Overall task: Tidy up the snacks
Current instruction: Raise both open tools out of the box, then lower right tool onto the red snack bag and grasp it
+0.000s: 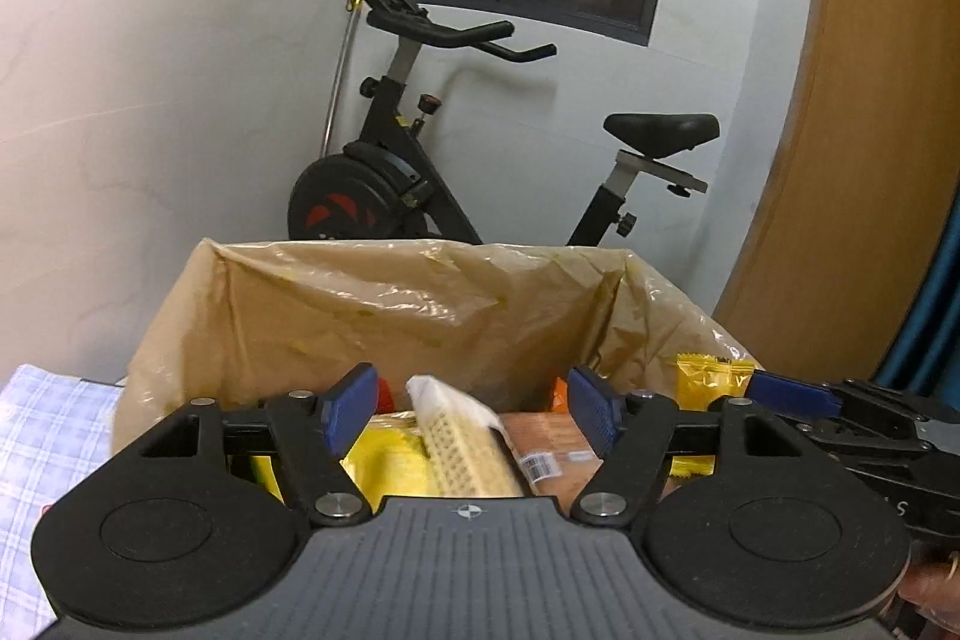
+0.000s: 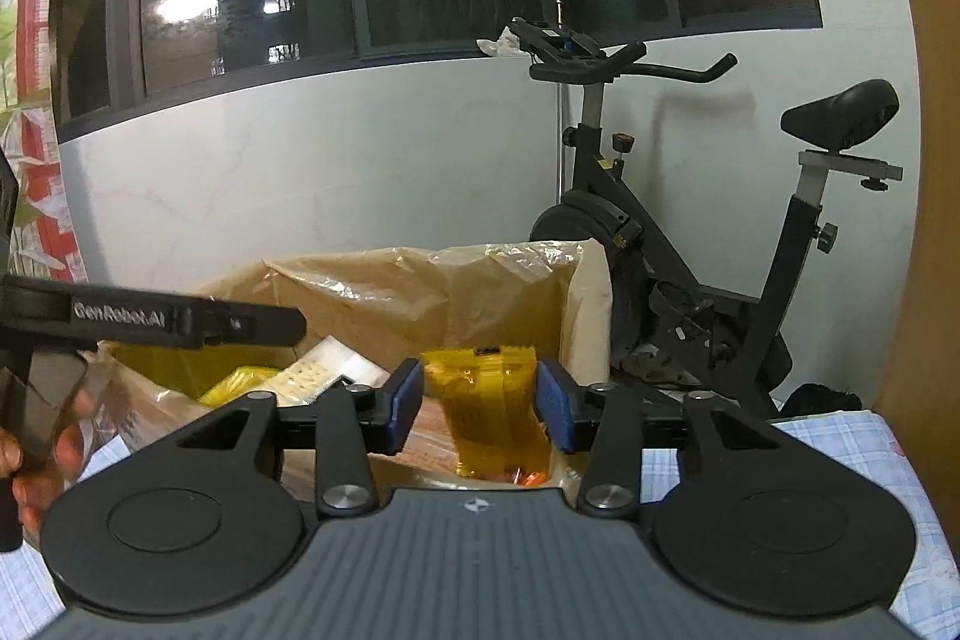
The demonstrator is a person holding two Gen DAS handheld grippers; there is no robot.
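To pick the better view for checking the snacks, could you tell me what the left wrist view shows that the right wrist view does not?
Only the left wrist view shows the left gripper from behind, jaws open, and a barcode label among the snacks. Only the right wrist view shows a hand and a red patterned bag. Both show the lined box, the yellow packet between the right gripper pads, and the exercise bike.

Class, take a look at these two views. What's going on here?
A person holds a claw in each hand over a cardboard box lined with plastic and part filled with snack packets. The left claw stands open, and a pale waffle-pattern packet lies tilted below it in the box, apparently released. The right claw has an amber packet between its blue pads; whether they grip it is unclear.
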